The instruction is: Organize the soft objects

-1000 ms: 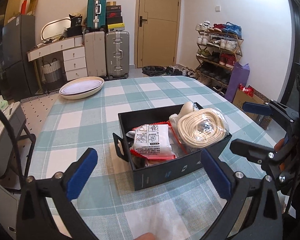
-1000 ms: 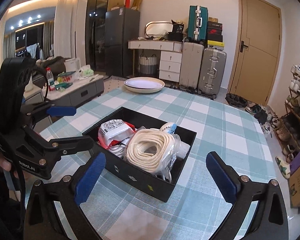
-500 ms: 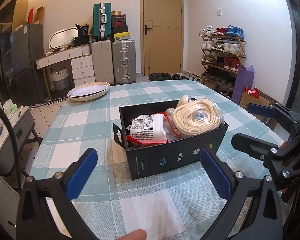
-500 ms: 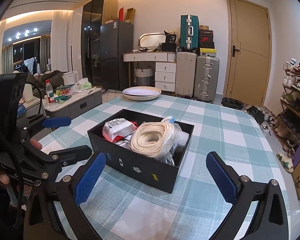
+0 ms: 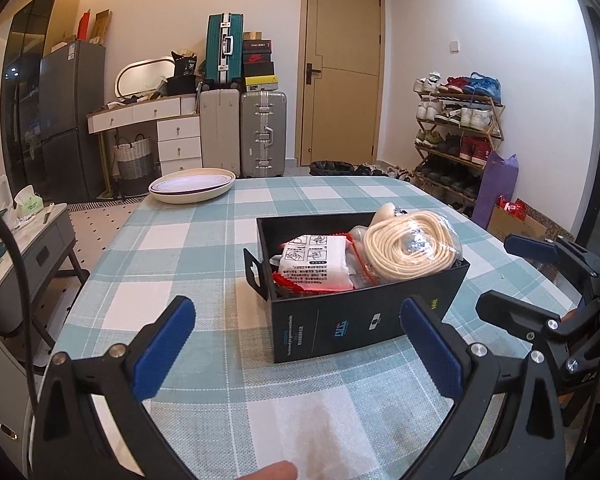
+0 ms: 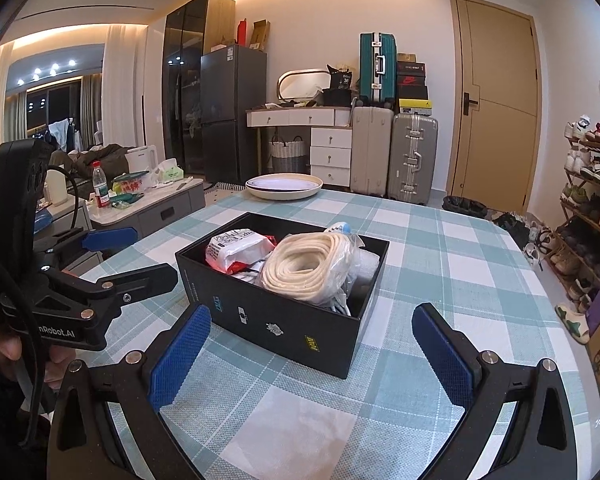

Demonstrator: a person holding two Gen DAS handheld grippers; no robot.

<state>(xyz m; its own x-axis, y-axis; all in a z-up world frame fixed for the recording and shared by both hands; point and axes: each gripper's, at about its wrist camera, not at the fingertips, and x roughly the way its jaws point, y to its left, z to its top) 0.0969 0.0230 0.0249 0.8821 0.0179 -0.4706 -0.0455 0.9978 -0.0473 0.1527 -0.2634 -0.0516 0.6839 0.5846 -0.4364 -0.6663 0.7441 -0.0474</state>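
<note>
Lots of stuff in the black box point(image 5: 352, 320) is buried, so I can't give a full count. On top I can make out one coil of cream rope in a clear bag point(image 5: 410, 246), one white packet with red edges point(image 5: 314, 262) beside it, and a white rounded thing point(image 5: 386, 212) poking up at the far side that I can't identify. Under the rope there are more clear wrappers and something pale, too jumbled to tell apart.

The box sits on the checked tablecloth point(image 5: 172, 248), roughly mid-table. One stack of cream plates point(image 5: 192, 186) is at the far edge, well apart from the box.

Two grippers, both empty with the jaws spread wide. The left gripper point(image 5: 298, 344) hovers low over the cloth just in front of the box's long printed side. The right gripper point(image 6: 314, 350) hangs near the box's corner, pointing at it from the other side. Each shows up in the other's camera, flanking the box without touching it.

A fingertip point(image 5: 274, 471) peeks in at the bottom of the left view, cut off. In the right view a hand point(image 6: 4, 354) grips the left tool's handle, mostly hidden.
</note>
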